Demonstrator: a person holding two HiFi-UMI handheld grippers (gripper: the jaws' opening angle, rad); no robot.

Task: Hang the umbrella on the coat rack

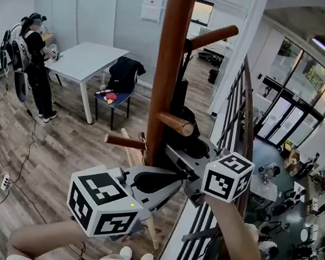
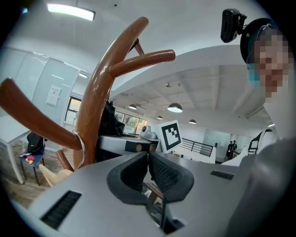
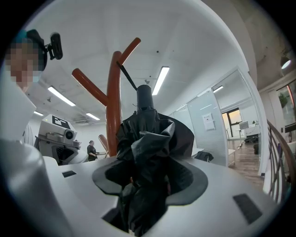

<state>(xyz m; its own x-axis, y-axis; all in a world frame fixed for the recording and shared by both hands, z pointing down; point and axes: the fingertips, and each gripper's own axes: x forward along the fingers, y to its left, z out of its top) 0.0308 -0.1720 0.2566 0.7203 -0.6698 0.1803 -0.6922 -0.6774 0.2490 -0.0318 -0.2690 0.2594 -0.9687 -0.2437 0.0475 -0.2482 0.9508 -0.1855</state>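
We hold the right tool point(image 3: 145, 178) clamped on the black umbrella point(image 3: 145, 125). Its two jaws press the folded cloth from both sides, and the crumpled cloth fills the space between them. The umbrella stands out along the jaws, away from the tool. Its round black end points up beside the coat rack point(image 3: 113, 102), which is just behind it in the right gripper view. From this end a thin black strap point(image 3: 127, 74) goes up to the fork where an upper peg leaves the post. We cannot tell if it is hooked there.

In the head view the umbrella point(image 1: 181, 137) is close against the right side of the brown post of the coat rack point(image 1: 170, 66). It is below the upper peg point(image 1: 212, 37), and a short lower peg point(image 1: 176, 123) shows in front of it. The right tool point(image 1: 197, 163) reaches it from the right and from below.

The left tool point(image 2: 148, 159) has its jaws together: the ribbed pads touch at the tips and nothing is between them. In the head view the left tool point(image 1: 165, 185) lies lower than the right one, near the post and apart from the umbrella.

A dark railing point(image 1: 243, 109) runs to the right of the rack. Farther away on the wooden floor point(image 1: 68, 141) stand a white table point(image 1: 88, 58), a chair point(image 1: 121, 79) with dark cloth on it, and a person point(image 1: 36, 56) beside the table.
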